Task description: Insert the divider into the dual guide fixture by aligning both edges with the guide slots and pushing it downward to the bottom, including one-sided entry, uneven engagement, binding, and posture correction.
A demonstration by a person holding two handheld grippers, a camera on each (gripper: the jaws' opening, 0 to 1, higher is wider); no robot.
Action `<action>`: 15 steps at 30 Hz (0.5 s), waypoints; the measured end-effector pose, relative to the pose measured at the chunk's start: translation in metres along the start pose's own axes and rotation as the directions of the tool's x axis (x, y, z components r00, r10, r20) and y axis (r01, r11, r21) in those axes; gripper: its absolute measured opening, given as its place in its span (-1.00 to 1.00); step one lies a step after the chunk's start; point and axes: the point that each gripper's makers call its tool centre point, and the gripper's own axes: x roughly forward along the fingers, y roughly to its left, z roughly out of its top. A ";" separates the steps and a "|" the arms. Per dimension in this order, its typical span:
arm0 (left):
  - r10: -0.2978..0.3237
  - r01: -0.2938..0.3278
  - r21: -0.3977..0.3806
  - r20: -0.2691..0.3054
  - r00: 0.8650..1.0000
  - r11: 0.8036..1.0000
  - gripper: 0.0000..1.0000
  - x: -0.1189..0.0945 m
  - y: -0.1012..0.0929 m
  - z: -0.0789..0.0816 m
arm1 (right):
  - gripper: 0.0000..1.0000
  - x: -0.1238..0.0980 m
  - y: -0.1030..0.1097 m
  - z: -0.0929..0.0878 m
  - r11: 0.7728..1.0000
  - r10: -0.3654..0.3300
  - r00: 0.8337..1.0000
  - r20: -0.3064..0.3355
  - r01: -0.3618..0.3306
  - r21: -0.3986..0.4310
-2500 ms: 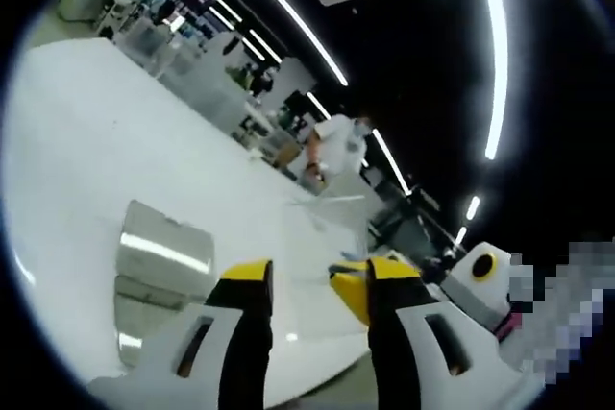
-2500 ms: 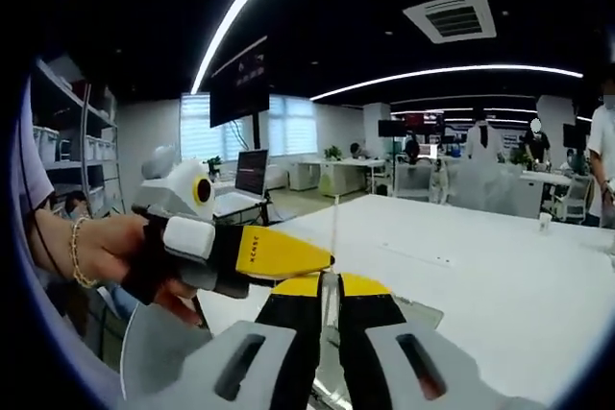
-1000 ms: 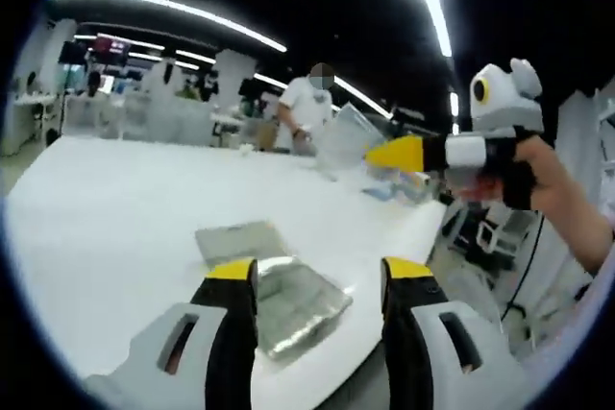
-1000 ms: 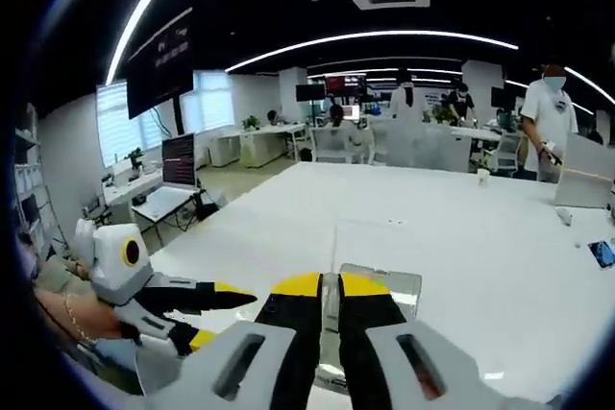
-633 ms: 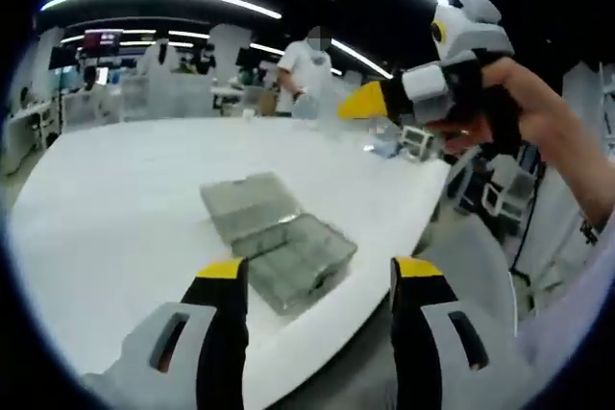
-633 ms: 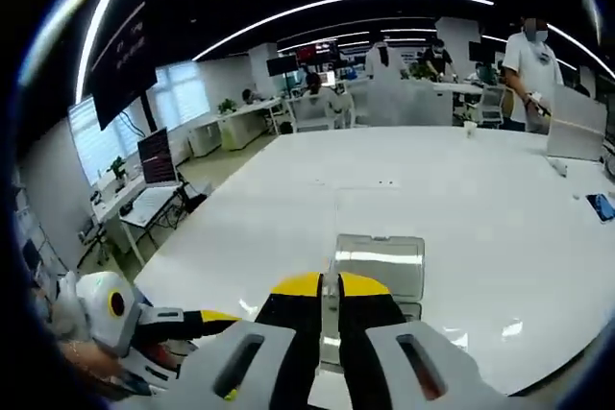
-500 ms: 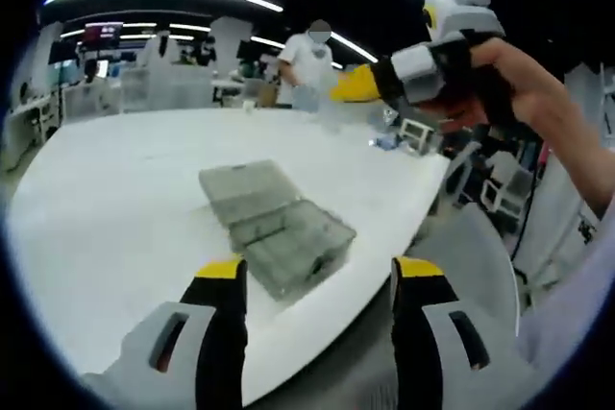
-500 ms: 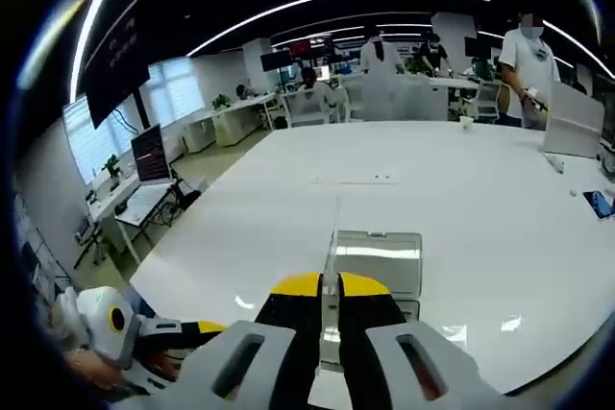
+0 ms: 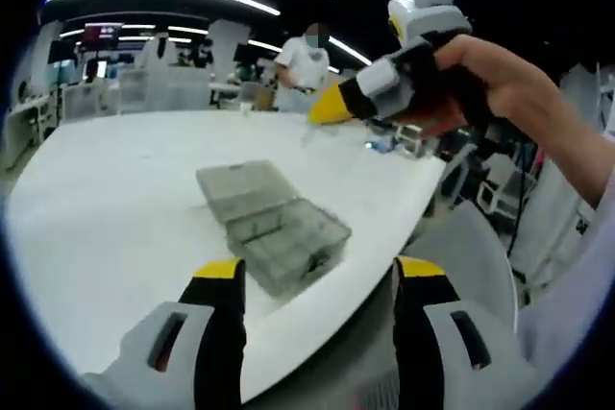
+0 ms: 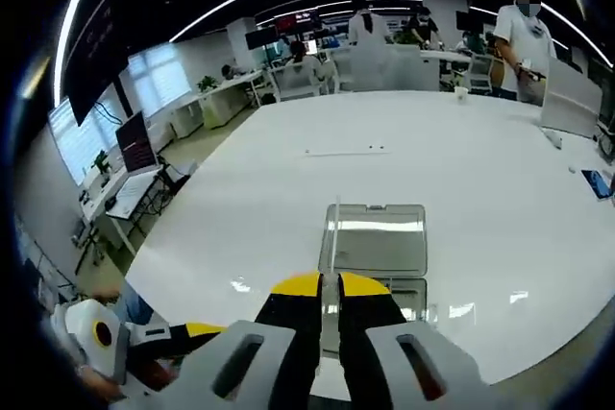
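So the divider (image 10: 332, 237) is a thin clear sheet, seen edge-on, pinched between the right gripper (image 10: 323, 287)'s jaws and sticking straight out ahead of them. It's up in the air, not in any slot yet. Straight past the jaw tips, under the sheet, sits the box (image 10: 377, 242): a clear plastic case with its lid flipped open flat on the white table (image 10: 288, 189).

In the left gripper view the left gripper (image 9: 318, 280) has its jaws spread wide with nothing between them, and the box (image 9: 274, 228) lies on the table ahead of and between the tips, well apart from them. The right gripper (image 9: 332, 103) comes in above it, held in a hand (image 9: 480, 84).

Progress-wise I'd say it's early: sheet is grabbed and roughly lined up over the box, but lowering, catching both edges in the guides and pushing down to the bottom are all left to do. I can't make out the slots themselves.
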 end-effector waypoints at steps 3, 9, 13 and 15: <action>-0.001 0.001 0.004 0.002 1.000 1.000 0.20 0.000 0.000 0.000 | -1.00 0.006 -0.001 -0.006 1.000 -0.013 1.000 -0.021 0.013 0.005; -0.007 0.007 0.004 -0.003 1.000 1.000 0.20 0.000 -0.002 -0.002 | -1.00 0.014 -0.004 -0.016 0.999 -0.038 0.998 -0.044 0.039 0.007; -0.008 0.008 0.014 -0.006 1.000 1.000 0.19 0.001 -0.003 -0.003 | -1.00 0.020 -0.010 -0.025 0.998 -0.057 0.997 -0.057 0.059 0.024; -0.007 0.007 0.015 -0.007 1.000 1.000 0.19 0.001 -0.003 -0.003 | -1.00 0.024 -0.012 -0.030 0.998 -0.065 0.996 -0.064 0.067 0.022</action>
